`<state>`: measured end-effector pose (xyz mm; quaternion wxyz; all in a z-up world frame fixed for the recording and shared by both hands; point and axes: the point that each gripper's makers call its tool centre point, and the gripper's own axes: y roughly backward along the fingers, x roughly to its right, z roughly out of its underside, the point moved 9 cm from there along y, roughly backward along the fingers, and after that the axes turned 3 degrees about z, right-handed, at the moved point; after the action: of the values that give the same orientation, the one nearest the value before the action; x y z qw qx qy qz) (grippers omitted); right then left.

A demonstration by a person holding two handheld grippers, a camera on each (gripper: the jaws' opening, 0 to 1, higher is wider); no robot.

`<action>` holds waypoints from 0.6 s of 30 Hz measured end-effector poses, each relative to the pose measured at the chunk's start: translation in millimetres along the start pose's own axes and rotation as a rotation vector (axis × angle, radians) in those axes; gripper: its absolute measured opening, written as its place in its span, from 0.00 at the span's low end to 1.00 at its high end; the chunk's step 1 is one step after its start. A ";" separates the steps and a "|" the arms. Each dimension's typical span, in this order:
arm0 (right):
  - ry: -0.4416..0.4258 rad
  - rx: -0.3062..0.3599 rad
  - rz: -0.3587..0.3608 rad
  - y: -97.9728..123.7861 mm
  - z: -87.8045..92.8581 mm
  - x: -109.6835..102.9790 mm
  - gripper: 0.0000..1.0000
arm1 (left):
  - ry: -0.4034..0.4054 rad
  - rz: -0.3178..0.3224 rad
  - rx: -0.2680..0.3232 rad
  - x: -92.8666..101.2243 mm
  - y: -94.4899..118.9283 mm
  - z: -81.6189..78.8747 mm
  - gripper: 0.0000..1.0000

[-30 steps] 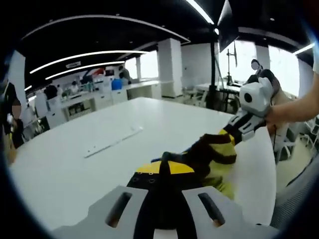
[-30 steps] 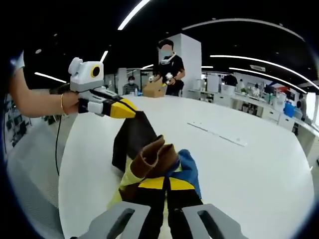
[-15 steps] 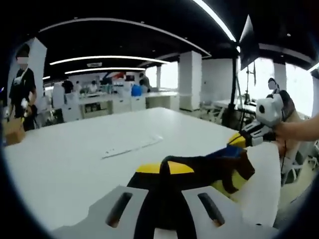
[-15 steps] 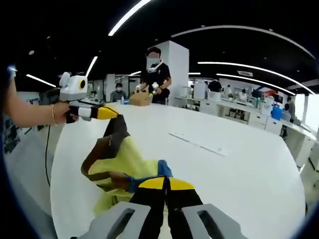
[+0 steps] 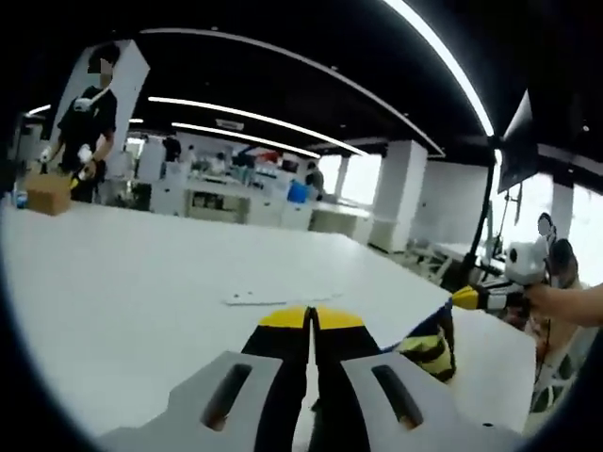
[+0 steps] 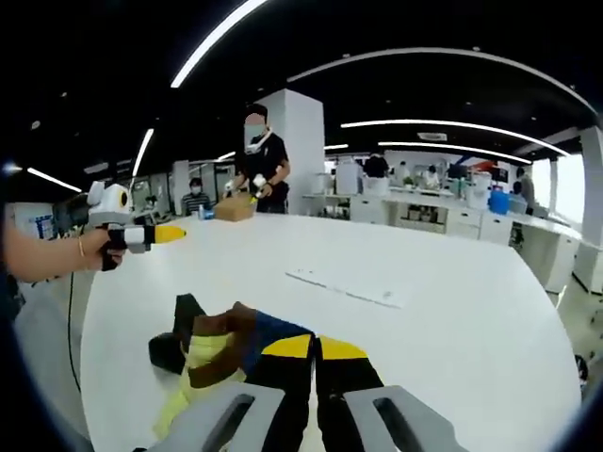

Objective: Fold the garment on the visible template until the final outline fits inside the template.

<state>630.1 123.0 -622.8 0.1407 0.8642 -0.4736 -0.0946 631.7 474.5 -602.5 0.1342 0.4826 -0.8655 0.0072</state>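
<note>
1. You are at the very start of the fold: the garment (image 6: pixel 221 344) lies bunched on the white table (image 6: pixel 452 339), not spread, and no template outline can be made out around it (the thin white strip (image 6: pixel 344 287) farther along the table may be a marker; too small to tell).
2. Your right gripper (image 6: pixel 314 350) has its yellow-tipped jaws together, with cloth right at the tips; whether they pinch an edge cannot be told.
3. Your left gripper (image 5: pixel 311 320) is also closed with nothing visibly between the jaws; in the right gripper view it is off the cloth, well apart.
4. Next, probably find two corners and spread the garment flat.
5. The garment is a soft heap of yellow, brown, blue and black patches, creased over itself.
</note>
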 end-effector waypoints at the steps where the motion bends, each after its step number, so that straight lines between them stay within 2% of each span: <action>1: -0.003 -0.002 0.001 -1.1 0.0 0.4 0.00 | -0.003 -0.007 -0.010 -1.9 -0.9 1.7 0.00; 6: -0.015 -0.028 -0.004 -9.9 4.3 3.6 0.00 | -0.002 -0.001 -0.050 -5.5 -7.5 13.9 0.00; 13: 0.001 -0.046 -0.026 -9.7 7.5 3.1 0.00 | -0.061 0.101 -0.103 2.9 -12.8 20.8 0.00; 18: 0.014 -0.062 -0.031 -7.8 8.8 3.3 0.00 | -0.114 0.149 -0.129 6.8 -12.3 22.4 0.11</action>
<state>635.4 122.9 -633.8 0.1694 0.8674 -0.4559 -0.1056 633.6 459.1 -623.8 0.1148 0.4071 -0.9037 -0.0660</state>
